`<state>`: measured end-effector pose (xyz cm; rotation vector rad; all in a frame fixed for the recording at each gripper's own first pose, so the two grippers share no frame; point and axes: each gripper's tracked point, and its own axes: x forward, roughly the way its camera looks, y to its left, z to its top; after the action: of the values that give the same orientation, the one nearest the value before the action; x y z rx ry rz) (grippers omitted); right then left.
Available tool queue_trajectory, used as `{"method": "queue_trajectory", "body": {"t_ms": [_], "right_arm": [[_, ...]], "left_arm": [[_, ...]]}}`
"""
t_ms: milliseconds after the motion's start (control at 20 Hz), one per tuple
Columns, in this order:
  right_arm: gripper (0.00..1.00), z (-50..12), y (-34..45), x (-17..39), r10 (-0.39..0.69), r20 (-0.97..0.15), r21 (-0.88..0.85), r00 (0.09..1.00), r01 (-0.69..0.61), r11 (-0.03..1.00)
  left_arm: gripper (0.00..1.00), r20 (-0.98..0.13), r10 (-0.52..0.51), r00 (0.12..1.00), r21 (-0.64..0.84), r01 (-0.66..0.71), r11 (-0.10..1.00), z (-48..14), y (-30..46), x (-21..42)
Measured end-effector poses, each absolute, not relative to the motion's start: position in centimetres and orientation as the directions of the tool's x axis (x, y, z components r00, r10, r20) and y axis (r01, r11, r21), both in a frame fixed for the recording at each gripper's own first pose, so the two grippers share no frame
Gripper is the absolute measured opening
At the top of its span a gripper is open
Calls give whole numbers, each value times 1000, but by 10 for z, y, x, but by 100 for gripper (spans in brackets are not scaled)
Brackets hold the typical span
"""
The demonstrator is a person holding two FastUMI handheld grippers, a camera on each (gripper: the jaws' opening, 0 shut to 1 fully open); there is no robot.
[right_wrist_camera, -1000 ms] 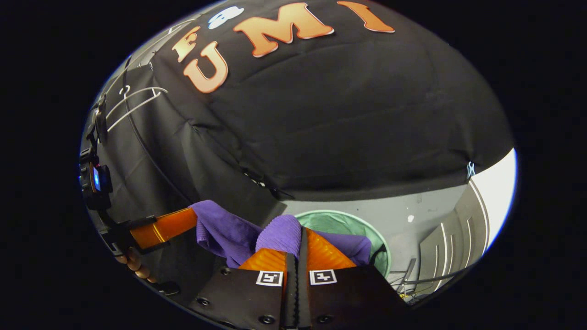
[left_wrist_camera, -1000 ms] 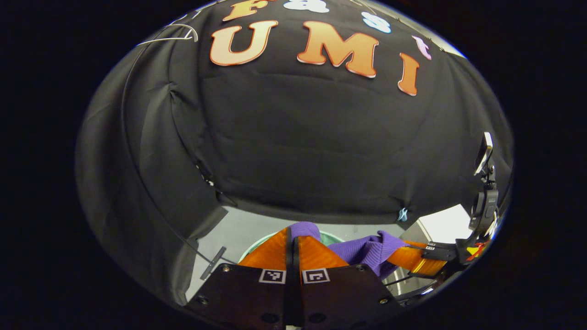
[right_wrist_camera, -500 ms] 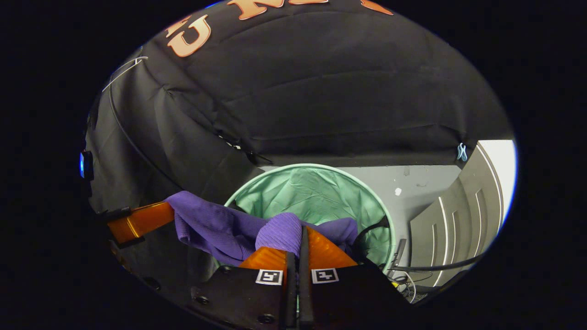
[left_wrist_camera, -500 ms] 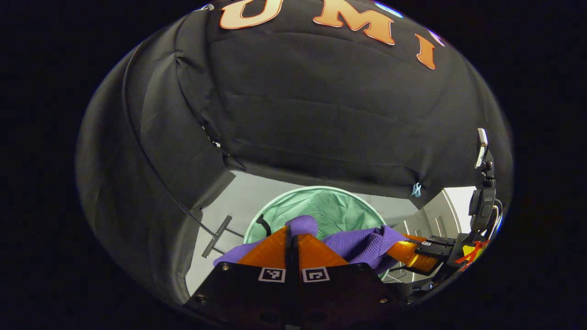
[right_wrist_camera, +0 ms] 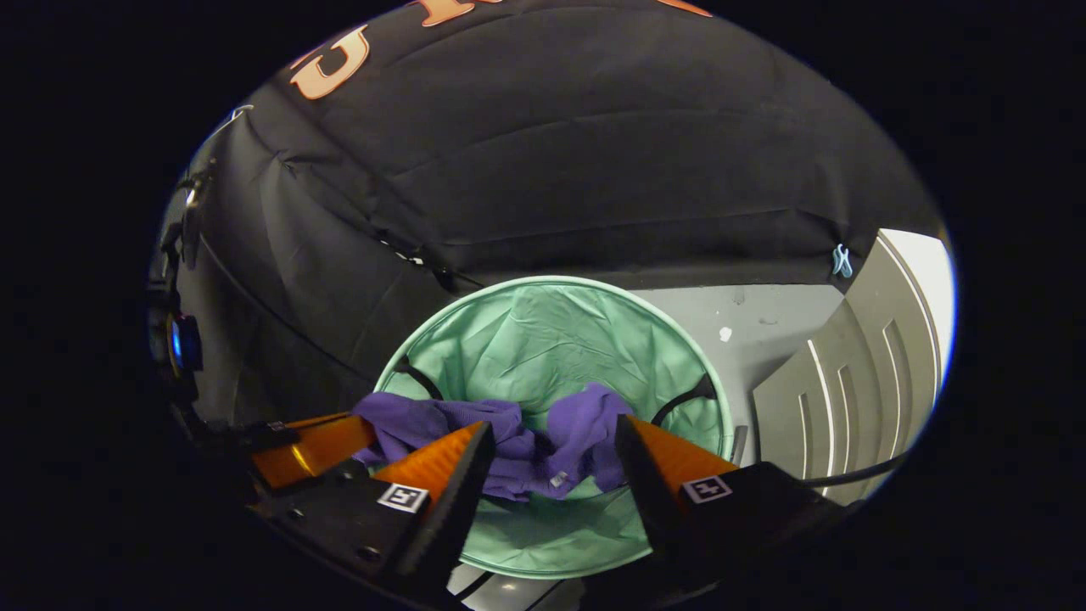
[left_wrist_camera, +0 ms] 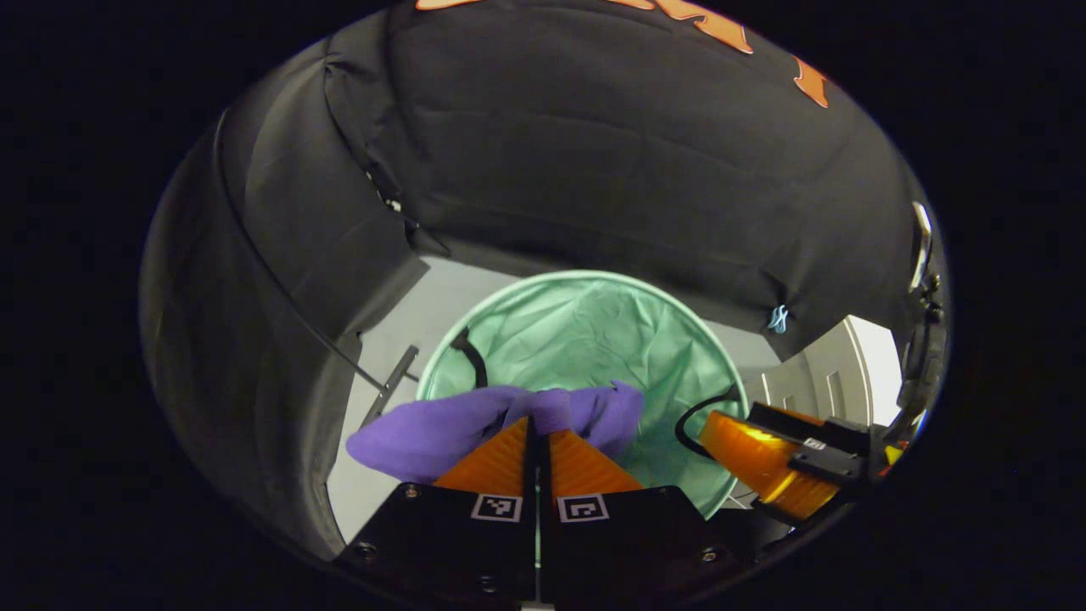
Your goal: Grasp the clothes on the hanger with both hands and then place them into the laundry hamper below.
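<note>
A purple garment (right_wrist_camera: 509, 441) hangs bunched over the mouth of the round green laundry hamper (right_wrist_camera: 543, 339). My right gripper (right_wrist_camera: 553, 428) is open, its fingers spread on either side of the cloth and off it. My left gripper (left_wrist_camera: 536, 428) is shut on a fold of the purple garment (left_wrist_camera: 424, 437), which drapes to the left above the hamper (left_wrist_camera: 585, 331). In the right gripper view the left gripper (right_wrist_camera: 305, 445) holds the garment's left end. In the left gripper view the right gripper (left_wrist_camera: 764, 462) is low at the right, beside the hamper's rim.
The hamper stands on a grey floor (right_wrist_camera: 764, 331) against the black cloth wall. A white panelled board (right_wrist_camera: 857, 373) stands to the right. Black handles (left_wrist_camera: 471, 356) sit on the hamper's rim, and cables (right_wrist_camera: 848, 479) lie on the floor nearby.
Both grippers came down and tipped toward the hamper. The right gripper opened and let go of the garment; the left one kept its hold.
</note>
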<state>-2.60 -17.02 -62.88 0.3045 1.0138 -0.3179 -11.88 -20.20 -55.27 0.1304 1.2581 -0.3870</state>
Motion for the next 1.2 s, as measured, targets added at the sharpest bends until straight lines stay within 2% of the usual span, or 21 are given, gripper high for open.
{"method": "queue_trajectory", "body": {"t_ms": [50,100,150,200,300,550,750,900,1200], "right_arm": [[98,-630,-171,-27,-123,-863,96,489,399,912],[90,-630,-172,-29,-130,-864,88,486,399,913],[91,-632,-172,-29,-135,-865,80,483,399,914],[99,-632,-171,-33,-136,-866,77,481,397,914],[99,-634,-167,-36,-136,-869,74,476,396,915],[99,-623,-168,-33,-144,-860,64,489,385,921],[99,-579,-189,-16,-179,-813,74,555,402,912],[99,-522,-198,-6,-200,-758,86,620,400,913],[98,-369,-184,-5,-240,-584,78,776,348,934]], "left_arm": [[7,-944,-215,249,-121,347,930,-560,-203,-124],[8,-942,-210,262,-111,349,931,-563,-201,-121],[9,-938,-204,280,-96,356,930,-564,-199,-115],[11,-933,-199,300,-81,364,928,-562,-201,-109],[19,-922,-217,320,-81,390,917,-555,-208,-104],[100,-921,-196,336,-46,405,913,-540,-205,-104],[97,-898,-212,385,-37,414,909,-509,-212,-96],[97,-864,-234,446,-28,421,907,-469,-226,-87],[96,-674,-310,670,25,440,898,-315,-243,-75]]}}
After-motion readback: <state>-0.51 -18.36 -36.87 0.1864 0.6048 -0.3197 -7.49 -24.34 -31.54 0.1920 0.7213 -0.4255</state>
